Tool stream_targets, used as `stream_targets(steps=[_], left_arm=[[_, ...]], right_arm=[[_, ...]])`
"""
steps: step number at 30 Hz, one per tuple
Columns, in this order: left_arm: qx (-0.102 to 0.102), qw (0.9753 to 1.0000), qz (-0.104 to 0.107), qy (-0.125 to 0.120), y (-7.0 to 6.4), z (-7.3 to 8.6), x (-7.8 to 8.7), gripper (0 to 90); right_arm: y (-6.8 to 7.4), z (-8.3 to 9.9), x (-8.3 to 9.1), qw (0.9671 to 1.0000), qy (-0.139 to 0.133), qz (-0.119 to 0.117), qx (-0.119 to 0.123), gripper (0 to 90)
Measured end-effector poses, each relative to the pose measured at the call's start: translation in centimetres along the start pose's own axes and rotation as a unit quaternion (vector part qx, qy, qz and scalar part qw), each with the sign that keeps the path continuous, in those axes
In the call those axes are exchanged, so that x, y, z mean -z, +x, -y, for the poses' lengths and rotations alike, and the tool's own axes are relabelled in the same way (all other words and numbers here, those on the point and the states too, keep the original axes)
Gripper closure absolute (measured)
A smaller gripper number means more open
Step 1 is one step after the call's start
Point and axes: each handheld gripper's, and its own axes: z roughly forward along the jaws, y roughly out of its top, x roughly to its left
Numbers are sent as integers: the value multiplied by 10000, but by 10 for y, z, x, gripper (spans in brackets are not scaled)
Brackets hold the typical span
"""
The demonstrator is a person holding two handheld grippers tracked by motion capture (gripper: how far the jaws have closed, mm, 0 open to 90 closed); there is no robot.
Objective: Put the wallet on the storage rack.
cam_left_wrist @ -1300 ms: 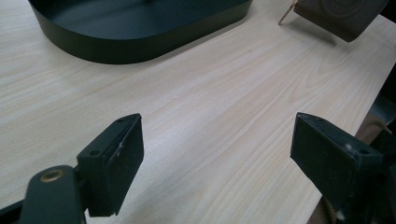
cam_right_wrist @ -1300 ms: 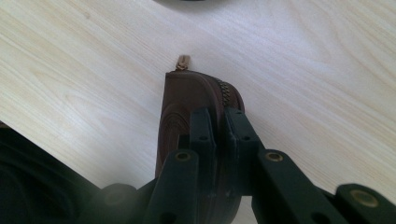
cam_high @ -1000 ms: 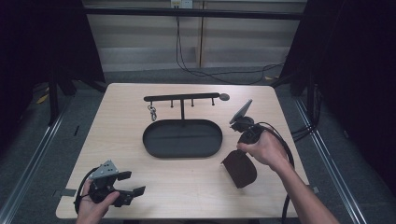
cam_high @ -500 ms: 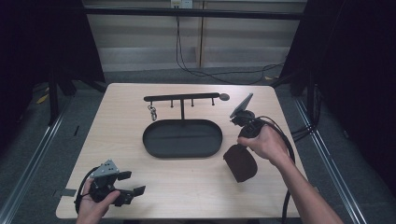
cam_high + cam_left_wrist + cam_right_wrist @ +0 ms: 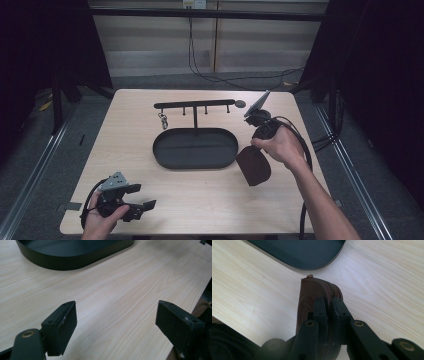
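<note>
A brown zip pouch hangs just above the table, right of the black oval tray. My right gripper is shut on the pouch's top edge. In the right gripper view both jaws of that gripper pinch the pouch beside its zipper, and the tray lies just beyond. Near the front left corner, low over the wood, my left gripper is open. Nothing sits between the jaws of the left gripper, which faces the tray wall.
A black rack with several pegs stands behind the tray, and a keyring hangs at its left end. A small dark disc is at the rack's right end. Cables trail off the table's right side.
My right gripper has carried the pouch slightly up and toward the tray. The left gripper has stayed where it was.
</note>
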Motion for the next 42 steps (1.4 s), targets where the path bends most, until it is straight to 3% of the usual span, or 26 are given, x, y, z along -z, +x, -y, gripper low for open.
stream_targets(steps=[9,22,33,42], left_arm=[[-44,10000,-33,-4,0,0,0,174],[-4,10000,-10,6,0,0,0,174],[-7,10000,-26,1,0,0,1,174],[16,10000,-46,-21,1,0,1,174]], right_arm=[[0,-10,5,9999,-101,53,-41,830],[-8,-25,5,9986,-404,-276,-207,832],[-15,-35,2,9946,-700,-652,-397,835],[-19,-43,0,9886,-1077,-890,-565,837]])
